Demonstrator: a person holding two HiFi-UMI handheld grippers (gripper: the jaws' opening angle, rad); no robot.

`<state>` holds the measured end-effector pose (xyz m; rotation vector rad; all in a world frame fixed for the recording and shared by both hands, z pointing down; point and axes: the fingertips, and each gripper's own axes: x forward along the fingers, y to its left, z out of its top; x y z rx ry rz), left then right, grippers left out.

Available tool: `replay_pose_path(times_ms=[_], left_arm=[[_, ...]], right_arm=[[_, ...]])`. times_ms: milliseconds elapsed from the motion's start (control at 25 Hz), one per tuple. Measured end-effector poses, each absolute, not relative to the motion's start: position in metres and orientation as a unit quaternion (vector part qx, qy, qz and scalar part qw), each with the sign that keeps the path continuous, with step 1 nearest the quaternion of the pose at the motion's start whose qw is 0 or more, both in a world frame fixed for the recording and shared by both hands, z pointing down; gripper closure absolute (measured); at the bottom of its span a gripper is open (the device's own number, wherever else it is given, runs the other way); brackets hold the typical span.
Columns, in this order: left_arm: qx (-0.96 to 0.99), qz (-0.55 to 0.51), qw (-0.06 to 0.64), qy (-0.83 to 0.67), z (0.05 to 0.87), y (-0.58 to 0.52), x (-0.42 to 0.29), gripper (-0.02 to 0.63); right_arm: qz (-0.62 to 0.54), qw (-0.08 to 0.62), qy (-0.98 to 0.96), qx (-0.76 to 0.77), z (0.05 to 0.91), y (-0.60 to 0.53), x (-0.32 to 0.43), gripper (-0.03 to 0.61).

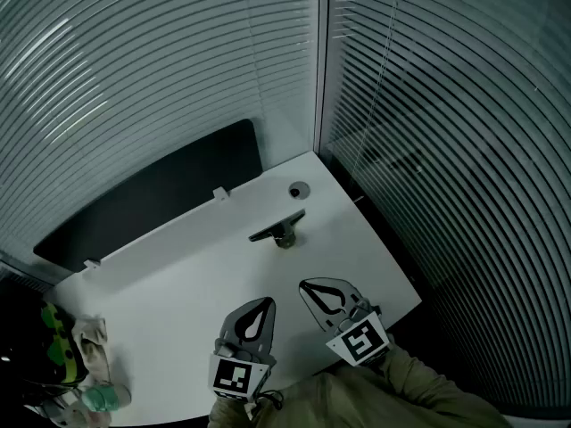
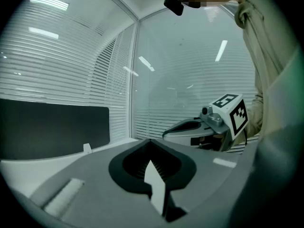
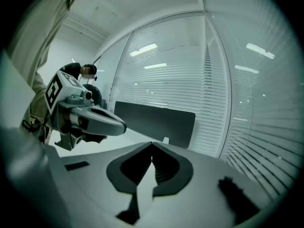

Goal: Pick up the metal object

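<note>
**STATUS: BOTH GRIPPERS CLOSED AND EMPTY, METAL OBJECT ON TABLE**

1. Right gripper (image 3: 152,144). In the right gripper view I read the two jaw tips as meeting. They enclose only a teardrop-shaped gap, with nothing in it.

2. Left gripper (image 2: 151,140). In the left gripper view I read the same condition: tips together, nothing between them. It sits just beside the right gripper, on that gripper's left. Both noses point away from the person, over the near part of the white table (image 1: 178,275).

3. Metal object (image 1: 279,230). I see a dark, T-shaped piece lying on the table ahead of both grippers. It is clear of both and nearer the right gripper's nose. Neither gripper touches it.

4. Beyond the object, farther from the grippers, a round grommet (image 1: 298,189) sits in the tabletop. Past that, a black panel (image 1: 152,203) runs along the far edge, with slatted blinds (image 1: 134,61) behind it.

5. Well off to the left of the left gripper, a pale cloth (image 1: 89,346) lies at the table's corner beside a green item (image 1: 55,341) that I cannot identify.
</note>
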<state>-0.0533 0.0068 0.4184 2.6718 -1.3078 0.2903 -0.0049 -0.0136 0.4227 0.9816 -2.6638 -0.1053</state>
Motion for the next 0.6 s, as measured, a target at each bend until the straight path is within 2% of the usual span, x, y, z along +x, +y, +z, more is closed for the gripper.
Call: replay_pose_path(times_ms=[440,520,600], left_arm=[[0.883,0.099,0.103,-0.448,0.44,-0.019,-0.062,0.607],[0.879,0.101,0.108,-0.453,0.442,-0.021,-0.064,0.607],[0.875,0.104,0.112,-0.459,0.445,-0.024,-0.066,0.607]], right_arm=[[-0.245,0.338,-0.85,0.323,0.485,-0.111,-0.008,0.57],[-0.256,0.361,-0.845,0.301,0.501,-0.122,-0.014,0.523],[-0.256,0.381,-0.841,0.287,0.517,-0.134,-0.018,0.506]])
